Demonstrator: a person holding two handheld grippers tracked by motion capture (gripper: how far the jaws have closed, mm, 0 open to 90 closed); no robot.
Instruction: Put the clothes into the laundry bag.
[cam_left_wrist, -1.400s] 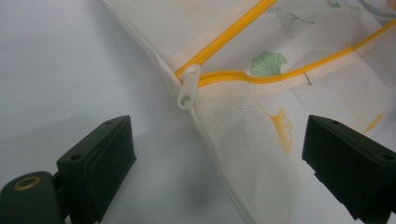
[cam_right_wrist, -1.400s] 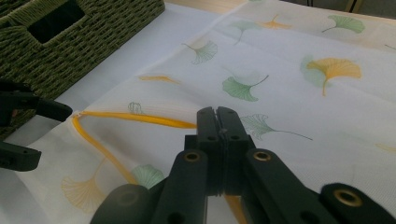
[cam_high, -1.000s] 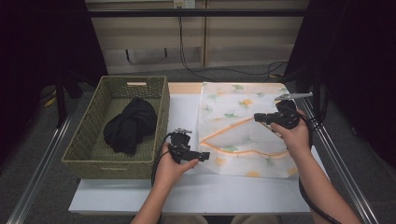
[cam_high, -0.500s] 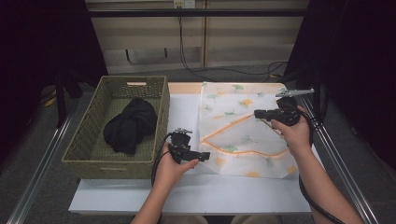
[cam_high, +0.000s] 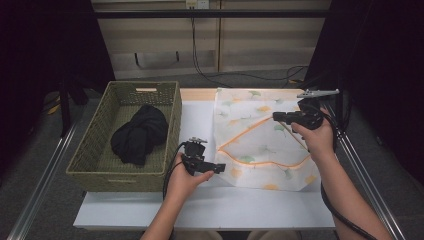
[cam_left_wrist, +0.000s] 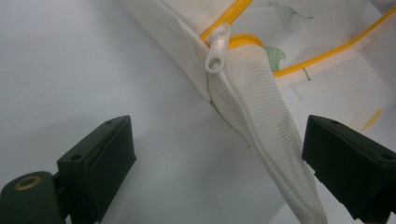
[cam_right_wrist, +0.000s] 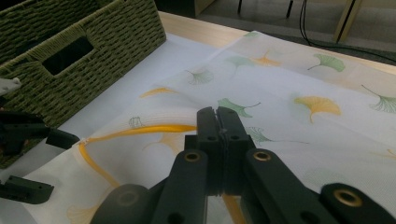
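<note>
**Mesh bag pinched at its zipper edge, corner waiting between open jaws**

On the left, a green woven basket (cam_high: 90, 165) is sitting with a dark bundle of cloth (cam_high: 139, 134) inside. Just beside it, my left gripper (cam_high: 219, 168) is hanging wide open at the near-left corner of the laundry bag (cam_high: 260, 145), whose white zipper pull (cam_left_wrist: 217, 46) is lying past the jaws. The bag is lying flat on the white table (cam_high: 200, 210): sheer white mesh, printed with green and orange ginkgo leaves, edged by an orange zipper. My right gripper (cam_high: 276, 116) is pinching the bag's mesh at the zipper.
</note>
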